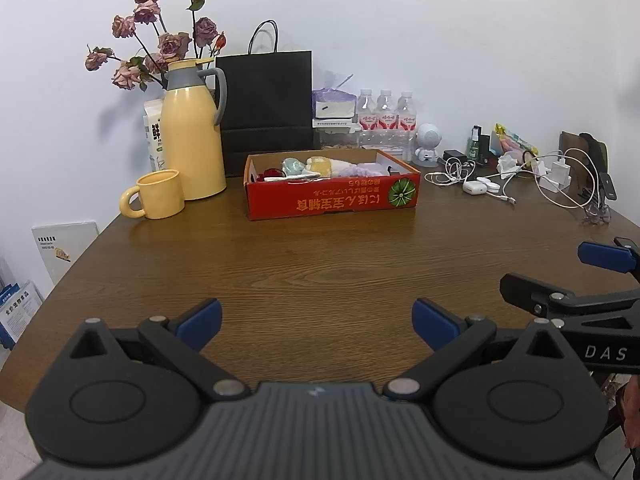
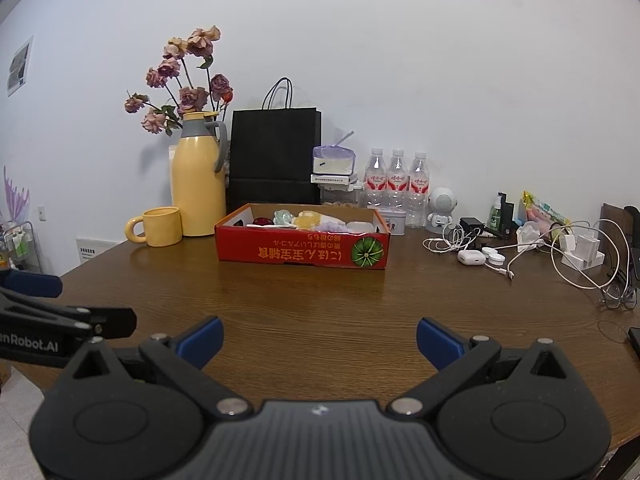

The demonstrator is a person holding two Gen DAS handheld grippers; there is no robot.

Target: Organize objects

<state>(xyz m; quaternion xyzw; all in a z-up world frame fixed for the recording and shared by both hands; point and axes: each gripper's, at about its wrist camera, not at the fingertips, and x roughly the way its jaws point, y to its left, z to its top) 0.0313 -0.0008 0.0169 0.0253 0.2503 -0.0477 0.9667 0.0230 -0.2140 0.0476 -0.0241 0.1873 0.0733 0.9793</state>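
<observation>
Yellow mug [image 1: 158, 195] and jug [image 1: 195, 130] are seen far left on the wooden table [image 1: 320, 256]. Red box [image 1: 332, 186] is set at far centre, holding what may be soft toys. Cables [image 1: 520, 178] lie far right. Left gripper [image 1: 316, 326] and right gripper [image 2: 320, 344] are held near, fingers spread wide, nothing gripped.
</observation>
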